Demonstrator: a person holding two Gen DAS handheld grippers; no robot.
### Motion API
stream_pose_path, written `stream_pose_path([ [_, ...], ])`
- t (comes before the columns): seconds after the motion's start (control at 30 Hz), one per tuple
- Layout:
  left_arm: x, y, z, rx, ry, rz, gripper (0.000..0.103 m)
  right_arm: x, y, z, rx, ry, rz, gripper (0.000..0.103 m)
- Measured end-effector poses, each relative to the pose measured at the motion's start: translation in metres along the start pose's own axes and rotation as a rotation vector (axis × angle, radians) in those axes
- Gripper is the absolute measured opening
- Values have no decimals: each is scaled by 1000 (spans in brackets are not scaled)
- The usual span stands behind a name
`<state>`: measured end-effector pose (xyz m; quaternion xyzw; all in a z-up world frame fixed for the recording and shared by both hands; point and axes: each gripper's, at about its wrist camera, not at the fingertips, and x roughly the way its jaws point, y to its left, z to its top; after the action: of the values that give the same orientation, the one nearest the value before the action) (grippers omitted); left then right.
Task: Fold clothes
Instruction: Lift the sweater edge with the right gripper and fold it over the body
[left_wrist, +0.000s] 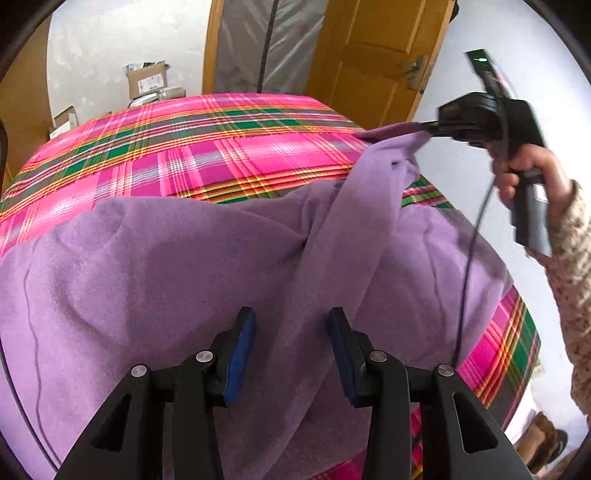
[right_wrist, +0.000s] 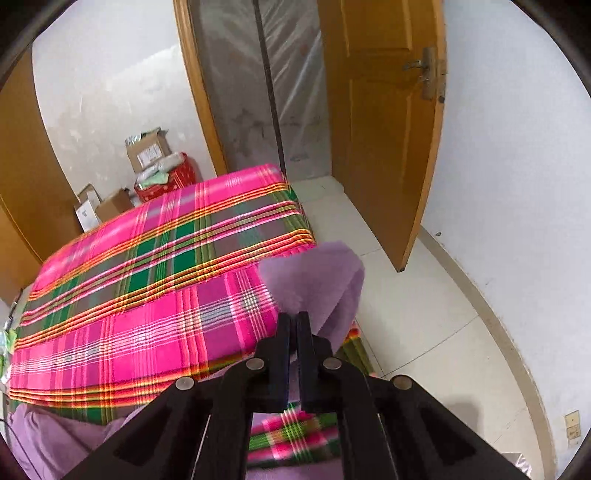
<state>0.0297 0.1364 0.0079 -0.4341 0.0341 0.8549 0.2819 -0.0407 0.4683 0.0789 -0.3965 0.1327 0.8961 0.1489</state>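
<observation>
Plaid bed (left_wrist: 207, 155), one purple garment (left_wrist: 166, 266).

Your left gripper (left_wrist: 291, 354) is black with blue pads (left_wrist: 240, 362) and silver screws. Your right gripper (right_wrist: 293, 321) is black too, trailing a thin black cable (left_wrist: 469, 266); your sleeve (left_wrist: 572, 280) is speckled beige knit.

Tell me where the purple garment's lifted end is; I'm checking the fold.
The right hand-held gripper pinches it above the plaid bed's right edge, near the wooden door; the rest lies under the open left hand-held gripper.
</observation>
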Motion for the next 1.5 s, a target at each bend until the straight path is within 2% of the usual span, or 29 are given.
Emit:
stream_pose_path([
  [0.07, 0, -1, 0, 2, -1, 8, 43, -8, -8, -4, 12, -14, 5, 3],
  [0.13, 0, -2, 0, 4, -2, 15, 33, -17, -17, -9, 25, -28, 10, 3],
  [0.2, -1, -4, 0, 13, -8, 24, 32, -22, -28, -13, 55, -31, 22, 3],
  [0.33, -7, -11, -1, 29, -17, 25, 19, -34, -49, -25, 108, -52, 40, 3],
  [0.4, -10, -13, -1, 34, -24, 19, 17, -44, -59, -31, 131, -82, 46, 3],
  [0.43, -12, -15, -1, 37, -32, 20, 12, -50, -63, -34, 141, -95, 49, 3],
  [0.53, -14, -18, -2, 39, -33, 13, 8, -63, -77, -45, 170, -120, 72, 3],
  [0.67, -19, -24, -4, 37, -37, -23, 7, -75, -91, -61, 183, -144, 59, 3],
  [1.0, -33, -46, -12, 77, -62, -19, 7, -93, -125, -93, 254, -165, 83, 3],
  [1.23, -33, -60, -21, 112, -36, -17, 7, -115, -137, -104, 263, -222, 88, 3],
  [1.37, -32, -68, -26, 133, -19, -14, 7, -113, -150, -121, 286, -209, 82, 3],
  [1.5, -23, -72, -32, 139, 16, 0, 7, -92, -170, -145, 361, -124, 99, 3],
])
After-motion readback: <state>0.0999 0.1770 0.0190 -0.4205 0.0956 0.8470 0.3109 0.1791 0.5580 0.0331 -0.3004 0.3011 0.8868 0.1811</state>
